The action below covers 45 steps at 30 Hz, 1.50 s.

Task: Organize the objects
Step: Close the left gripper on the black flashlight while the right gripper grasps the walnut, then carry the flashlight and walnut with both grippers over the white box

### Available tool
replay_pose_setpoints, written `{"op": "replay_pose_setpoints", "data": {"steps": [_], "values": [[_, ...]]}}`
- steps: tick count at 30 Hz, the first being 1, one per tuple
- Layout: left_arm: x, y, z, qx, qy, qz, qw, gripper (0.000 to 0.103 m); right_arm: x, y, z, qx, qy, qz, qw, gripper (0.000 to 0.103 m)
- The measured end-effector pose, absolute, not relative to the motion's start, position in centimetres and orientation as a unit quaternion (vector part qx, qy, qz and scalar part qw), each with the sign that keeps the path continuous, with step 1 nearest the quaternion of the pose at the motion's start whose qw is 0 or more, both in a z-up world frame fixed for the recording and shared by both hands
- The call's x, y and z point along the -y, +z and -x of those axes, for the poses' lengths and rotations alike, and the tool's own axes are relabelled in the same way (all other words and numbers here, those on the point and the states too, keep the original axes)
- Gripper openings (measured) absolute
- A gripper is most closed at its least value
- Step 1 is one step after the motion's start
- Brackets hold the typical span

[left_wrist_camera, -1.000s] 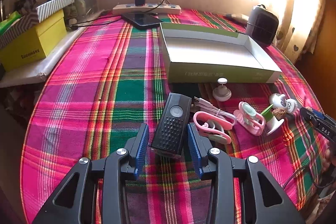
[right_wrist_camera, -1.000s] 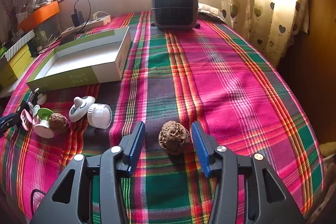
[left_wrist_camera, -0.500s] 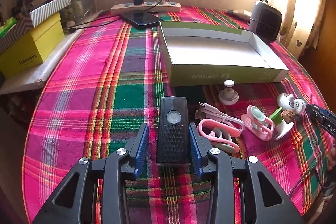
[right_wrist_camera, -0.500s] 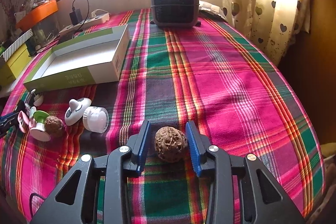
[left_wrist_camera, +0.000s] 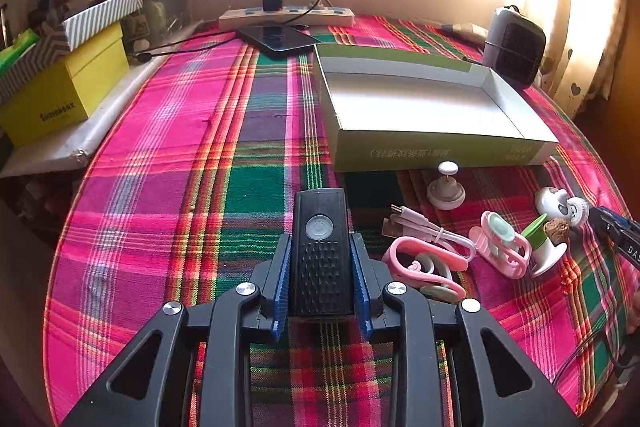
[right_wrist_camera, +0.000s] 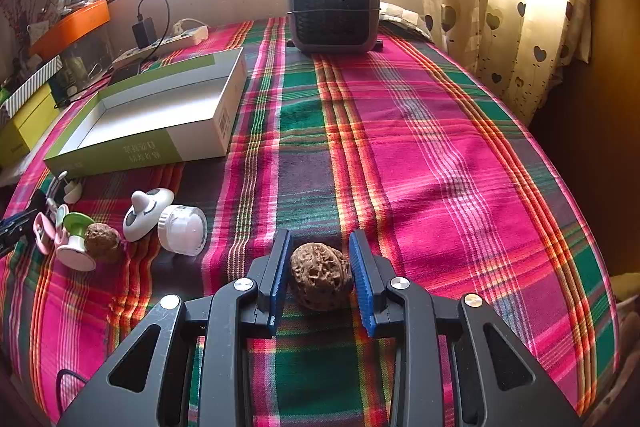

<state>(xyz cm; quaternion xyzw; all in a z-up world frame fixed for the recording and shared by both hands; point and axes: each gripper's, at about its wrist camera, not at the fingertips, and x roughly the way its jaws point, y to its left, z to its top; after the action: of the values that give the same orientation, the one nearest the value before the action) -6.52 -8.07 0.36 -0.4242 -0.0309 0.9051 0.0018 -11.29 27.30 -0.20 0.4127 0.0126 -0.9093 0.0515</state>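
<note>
My left gripper [left_wrist_camera: 320,247] is shut on a black rectangular device [left_wrist_camera: 320,251] with a round button, resting on the plaid tablecloth. My right gripper [right_wrist_camera: 320,247] is shut on a brown walnut [right_wrist_camera: 320,275]. An open green-and-white box [left_wrist_camera: 424,103] lies beyond the left gripper; it also shows in the right wrist view [right_wrist_camera: 160,115]. Small items lie to the right of the device: pink earphones [left_wrist_camera: 424,263], a pink cable [left_wrist_camera: 428,231], a pink clip [left_wrist_camera: 500,243], a white knob [left_wrist_camera: 446,187]. A second walnut [right_wrist_camera: 102,241], a white cap [right_wrist_camera: 182,229] and a white figure [right_wrist_camera: 146,213] lie left of the right gripper.
A grey heater [right_wrist_camera: 334,9] stands at the table's far end. A power strip [left_wrist_camera: 286,17] and a phone [left_wrist_camera: 280,41] lie by the wall. A yellow box [left_wrist_camera: 64,95] sits on the left shelf. Curtains [right_wrist_camera: 512,7] hang on the right.
Both grippers have moved forward around their objects and closed: the left on the black device, straightening it, and the right on the walnut.
</note>
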Motion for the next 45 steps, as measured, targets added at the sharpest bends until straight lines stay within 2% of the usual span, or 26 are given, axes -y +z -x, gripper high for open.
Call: {"op": "replay_pose_setpoints", "data": {"steps": [20,45], "values": [[8.3,1.6,6.6,0.036,0.907,0.419,0.004,0.025,-26.3,0.5,11.3,-0.016,-0.911,-0.406,0.071,0.031],[5.9,6.7,12.0,0.019,0.918,0.394,0.049,0.025,-20.1,6.9,16.2,-0.049,-0.915,-0.361,0.172,0.031]]}}
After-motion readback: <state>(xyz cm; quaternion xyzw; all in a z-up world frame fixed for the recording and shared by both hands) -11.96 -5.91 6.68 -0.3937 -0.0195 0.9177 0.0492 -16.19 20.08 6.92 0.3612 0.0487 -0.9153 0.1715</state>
